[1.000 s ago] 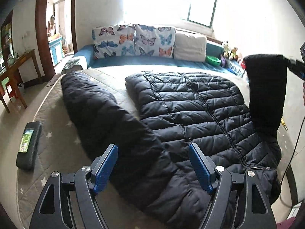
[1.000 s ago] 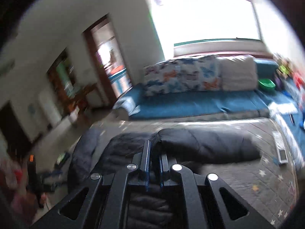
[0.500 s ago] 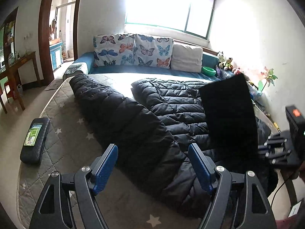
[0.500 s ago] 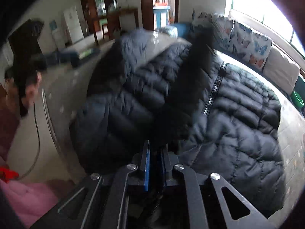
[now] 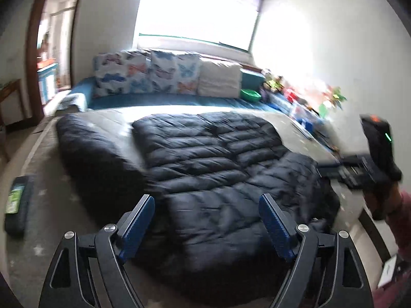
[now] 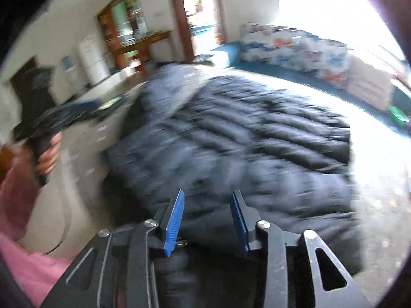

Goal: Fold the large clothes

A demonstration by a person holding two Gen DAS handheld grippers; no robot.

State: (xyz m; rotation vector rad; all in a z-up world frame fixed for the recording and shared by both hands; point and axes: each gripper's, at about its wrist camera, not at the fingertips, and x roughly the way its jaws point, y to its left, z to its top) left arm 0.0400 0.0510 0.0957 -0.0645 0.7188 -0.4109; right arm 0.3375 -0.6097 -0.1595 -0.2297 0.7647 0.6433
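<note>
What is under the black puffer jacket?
The black puffer jacket lies on a grey star-patterned mattress, bare around its edges. Whatever lies beneath the jacket's middle is covered.

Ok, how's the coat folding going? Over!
Left gripper open, empty. Right gripper just opening, sleeve dropped across the black puffer jacket. Other sleeve still spread out. Nothing in the way.

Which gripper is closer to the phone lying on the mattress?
Left. The left gripper hovers over the jacket beside the phone; the right gripper is across the jacket.
</note>
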